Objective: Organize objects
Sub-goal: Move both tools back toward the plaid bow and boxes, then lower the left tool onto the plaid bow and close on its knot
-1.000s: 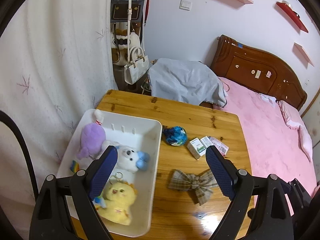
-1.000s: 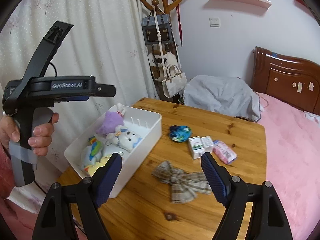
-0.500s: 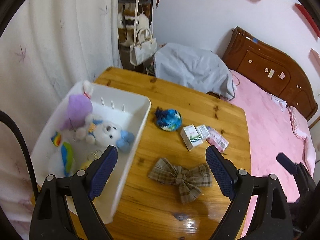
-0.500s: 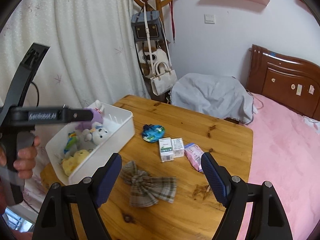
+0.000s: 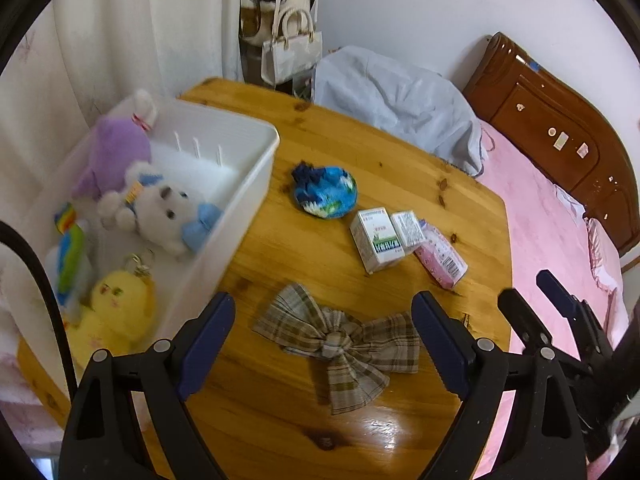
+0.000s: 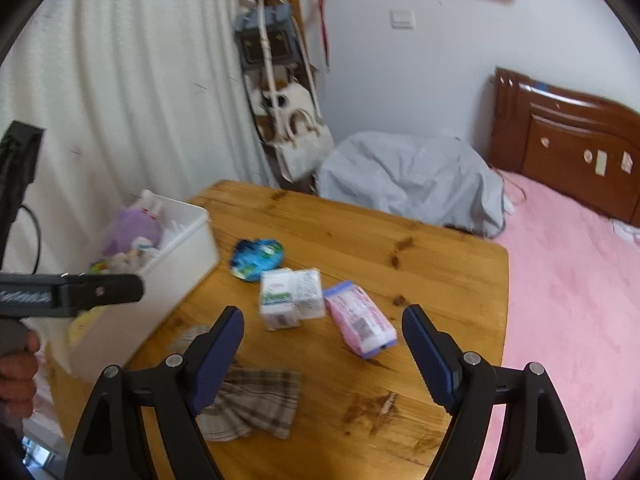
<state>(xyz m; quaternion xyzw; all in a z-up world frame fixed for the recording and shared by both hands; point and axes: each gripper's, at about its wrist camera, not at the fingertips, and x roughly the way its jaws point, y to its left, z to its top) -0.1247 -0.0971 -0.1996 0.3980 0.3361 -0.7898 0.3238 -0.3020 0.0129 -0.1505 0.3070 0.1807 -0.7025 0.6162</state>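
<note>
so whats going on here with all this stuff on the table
A person is tidying a wooden table, one two-finger tool in each hand. Both the left tool and the right tool are open and hold nothing. Plush toys already lie in the white bin. The plaid bow, two small boxes, a pink packet and a blue pouch are on the table.

Left hand-held gripper (image 5: 322,334) hovers open above plaid bow (image 5: 340,344) beside white bin (image 5: 256,184)

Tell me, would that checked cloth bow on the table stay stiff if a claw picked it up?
Probably not. The bow is creased cloth lying flat, so its loops would likely droop. It looks light and unlikely to roll or slip.
</note>
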